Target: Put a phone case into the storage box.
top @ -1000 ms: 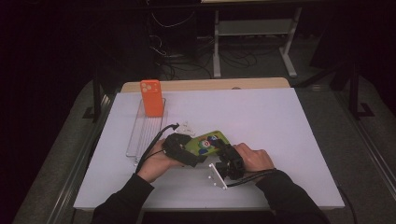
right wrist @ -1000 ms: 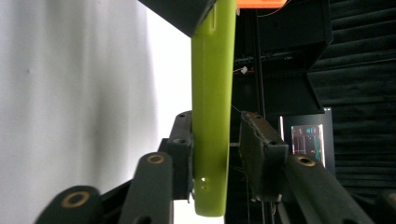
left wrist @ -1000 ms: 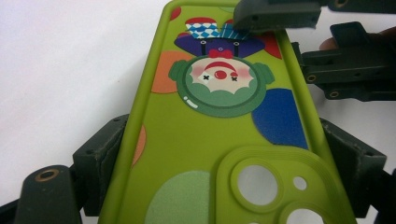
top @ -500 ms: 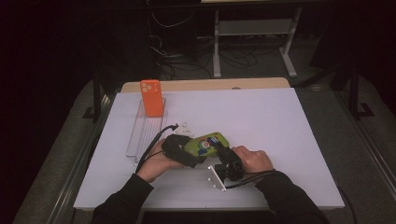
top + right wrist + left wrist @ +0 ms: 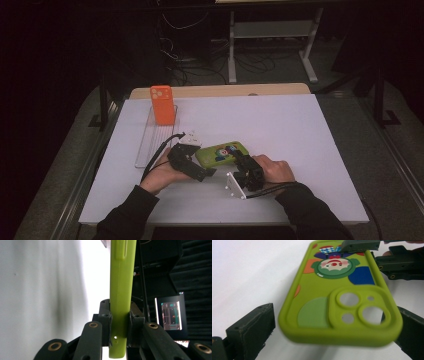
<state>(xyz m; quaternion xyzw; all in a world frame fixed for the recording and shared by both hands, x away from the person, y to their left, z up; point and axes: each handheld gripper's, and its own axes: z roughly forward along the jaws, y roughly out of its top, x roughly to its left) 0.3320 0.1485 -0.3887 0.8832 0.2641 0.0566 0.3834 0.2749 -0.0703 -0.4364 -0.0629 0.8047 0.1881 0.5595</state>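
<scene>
Looking down from the high view, the green phone case [image 5: 222, 153] is lying well in front of the orange case [image 5: 163, 104], between both grippers. In the left gripper view the left gripper [image 5: 332, 332] is holding its jaws apart around the camera end — centre them before closing. In the right gripper view the right gripper [image 5: 120, 322] is clamping the case's edge — keep that grip steady.

the right gripper [image 5: 119, 322] fingers [image 5: 105, 317] clamp the upright green phone case [image 5: 121, 285] edge-on.
</scene>
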